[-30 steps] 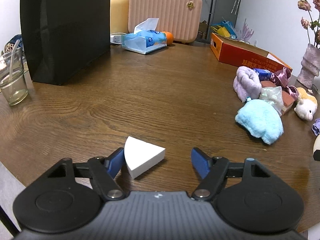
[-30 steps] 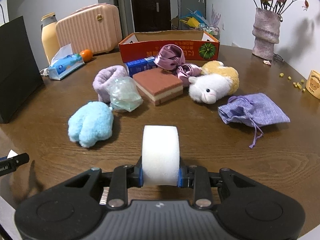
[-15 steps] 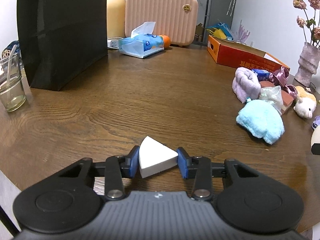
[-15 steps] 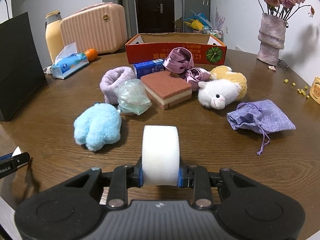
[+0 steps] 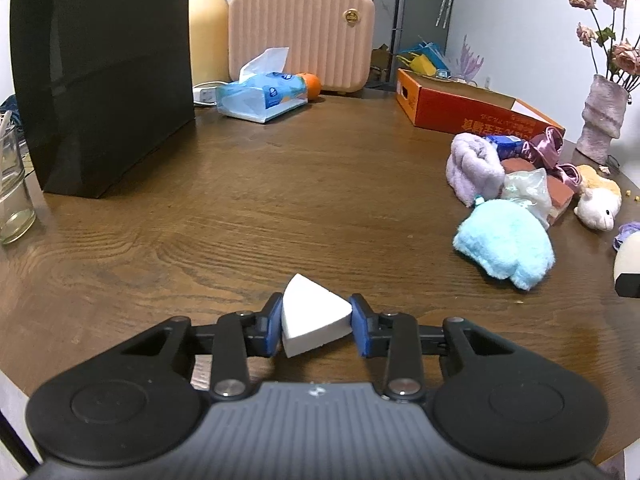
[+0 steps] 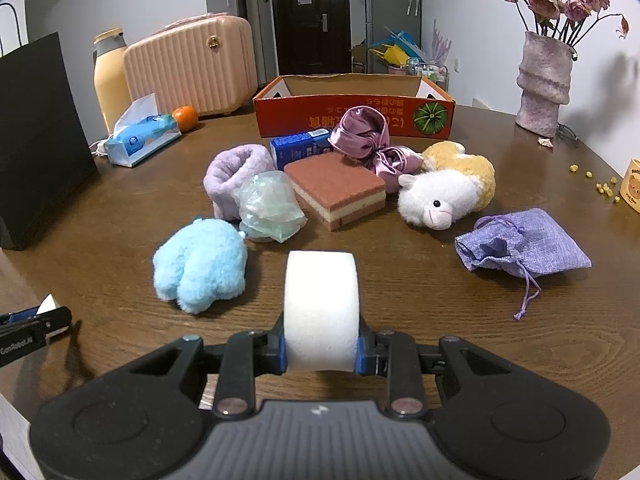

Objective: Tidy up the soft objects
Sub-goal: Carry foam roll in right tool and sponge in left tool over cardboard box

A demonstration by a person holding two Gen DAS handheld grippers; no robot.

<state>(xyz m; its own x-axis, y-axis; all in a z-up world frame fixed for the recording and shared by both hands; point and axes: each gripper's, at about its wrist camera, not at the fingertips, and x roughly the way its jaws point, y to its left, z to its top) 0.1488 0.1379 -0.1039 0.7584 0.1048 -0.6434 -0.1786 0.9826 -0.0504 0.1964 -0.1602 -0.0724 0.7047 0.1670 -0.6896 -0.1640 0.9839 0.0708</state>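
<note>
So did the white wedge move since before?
Yes. The wedge slid right on the table as the closing left hand-held gripper pinched it.

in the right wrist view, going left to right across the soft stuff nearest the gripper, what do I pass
light blue plush → white foam roll held in the right gripper → purple drawstring pouch

White wedge sponge [image 5: 314,316] and white round sponge [image 6: 321,312], each upright between blue pads.
</note>
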